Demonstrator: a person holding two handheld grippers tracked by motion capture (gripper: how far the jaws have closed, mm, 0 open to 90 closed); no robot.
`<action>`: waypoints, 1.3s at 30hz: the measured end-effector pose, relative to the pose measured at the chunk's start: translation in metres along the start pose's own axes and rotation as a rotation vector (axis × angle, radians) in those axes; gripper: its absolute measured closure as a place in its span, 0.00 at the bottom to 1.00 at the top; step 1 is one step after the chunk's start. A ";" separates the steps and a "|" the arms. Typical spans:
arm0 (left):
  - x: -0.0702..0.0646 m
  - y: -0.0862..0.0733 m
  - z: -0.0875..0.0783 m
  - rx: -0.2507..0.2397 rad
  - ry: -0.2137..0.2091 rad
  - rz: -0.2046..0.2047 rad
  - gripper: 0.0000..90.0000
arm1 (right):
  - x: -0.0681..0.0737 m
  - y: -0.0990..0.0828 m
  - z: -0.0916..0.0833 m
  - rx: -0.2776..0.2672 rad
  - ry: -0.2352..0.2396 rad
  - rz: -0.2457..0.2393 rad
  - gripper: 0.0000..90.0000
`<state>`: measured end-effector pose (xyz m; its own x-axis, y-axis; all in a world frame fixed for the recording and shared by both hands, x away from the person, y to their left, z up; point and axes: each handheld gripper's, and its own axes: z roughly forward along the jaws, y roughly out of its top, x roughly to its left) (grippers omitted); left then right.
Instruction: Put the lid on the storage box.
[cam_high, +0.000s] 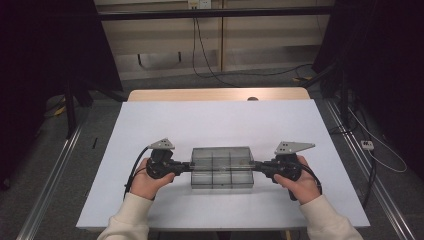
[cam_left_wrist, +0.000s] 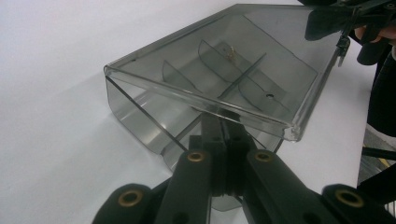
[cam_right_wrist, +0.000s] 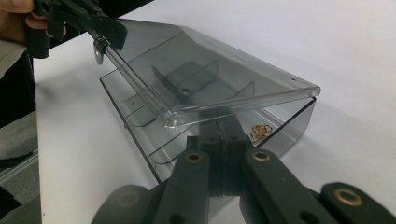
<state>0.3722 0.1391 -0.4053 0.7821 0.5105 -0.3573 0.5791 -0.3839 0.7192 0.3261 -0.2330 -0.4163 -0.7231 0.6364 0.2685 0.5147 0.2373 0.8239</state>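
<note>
The tips of the left gripper (cam_left_wrist: 223, 122) are hiding under the rim of the clear box (cam_left_wrist: 205, 88), so where they are pinching is not showing. The tips of the right gripper (cam_right_wrist: 223, 122) are hiding under the lid's edge in the same way. A tiny gold thing (cam_right_wrist: 259, 131) is lying inside the box, and it is too small to tell what it is. In the high view the person's sleeves (cam_high: 129, 220) are getting cut off by the bottom edge. The dark sides of the room are too dim to make out.
</note>
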 end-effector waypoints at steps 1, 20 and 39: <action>0.000 0.000 0.000 0.004 0.000 0.000 1.00 | 0.000 0.000 0.000 0.000 0.000 0.000 1.00; -0.006 -0.006 -0.001 0.016 0.001 0.019 1.00 | 0.005 -0.006 -0.003 0.014 0.008 -0.009 1.00; -0.008 -0.012 -0.004 0.027 0.001 0.022 1.00 | 0.008 -0.012 -0.007 0.029 0.014 -0.012 1.00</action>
<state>0.3582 0.1425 -0.4093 0.7946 0.5023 -0.3412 0.5678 -0.4155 0.7106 0.3110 -0.2354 -0.4204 -0.7359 0.6228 0.2656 0.5188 0.2667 0.8122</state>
